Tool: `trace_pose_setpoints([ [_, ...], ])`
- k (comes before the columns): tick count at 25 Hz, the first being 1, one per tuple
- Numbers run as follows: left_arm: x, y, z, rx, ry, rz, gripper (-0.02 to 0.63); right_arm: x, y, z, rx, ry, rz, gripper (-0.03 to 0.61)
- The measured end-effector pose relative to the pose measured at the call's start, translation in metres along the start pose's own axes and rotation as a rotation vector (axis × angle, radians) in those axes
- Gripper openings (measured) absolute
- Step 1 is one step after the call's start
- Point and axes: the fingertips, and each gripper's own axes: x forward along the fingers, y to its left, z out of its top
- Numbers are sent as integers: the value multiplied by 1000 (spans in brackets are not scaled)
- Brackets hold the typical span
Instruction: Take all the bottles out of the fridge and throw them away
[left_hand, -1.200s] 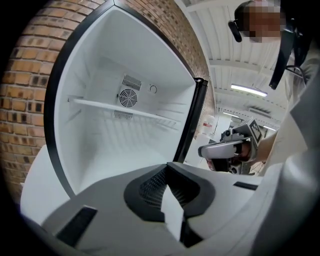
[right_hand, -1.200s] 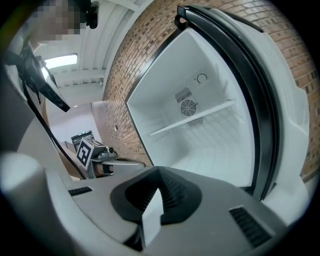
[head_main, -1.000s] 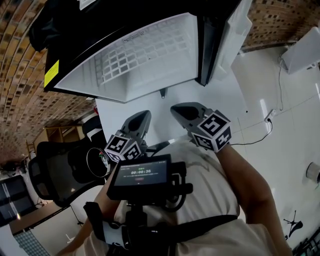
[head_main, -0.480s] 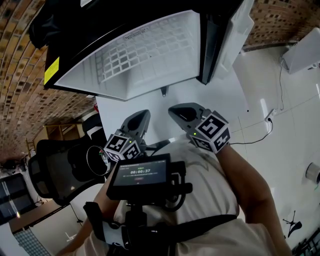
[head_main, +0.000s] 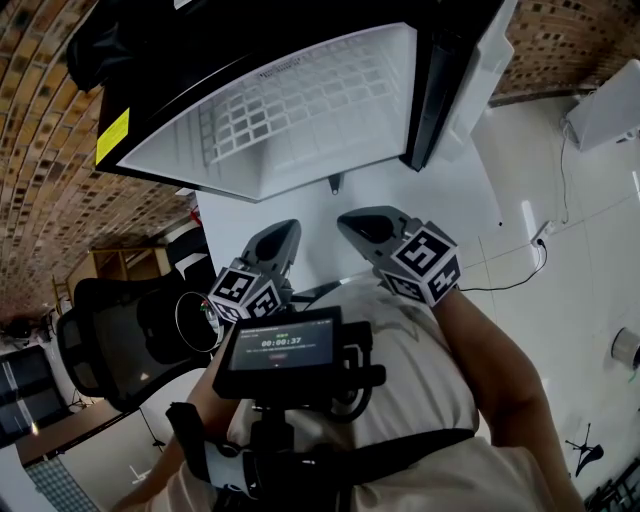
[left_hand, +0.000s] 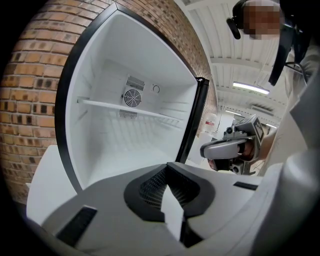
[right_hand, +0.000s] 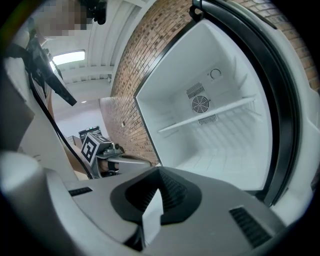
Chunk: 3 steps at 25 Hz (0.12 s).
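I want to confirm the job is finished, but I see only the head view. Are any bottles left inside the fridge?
Observer: None visible. The left gripper view looks into the fridge, and nothing stands on its shelf or below it.
Operator: Is either gripper carrying one?
Observer: The left gripper is shut, with nothing between its jaws.
Operator: And the right?
Observer: The right gripper is shut too, holding nothing.
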Motion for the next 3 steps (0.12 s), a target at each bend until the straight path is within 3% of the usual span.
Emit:
trace_pose_setpoints([
  [3, -2, 3, -1, 1, 5, 0, 8, 3, 1, -1, 3, 2, -1, 1],
])
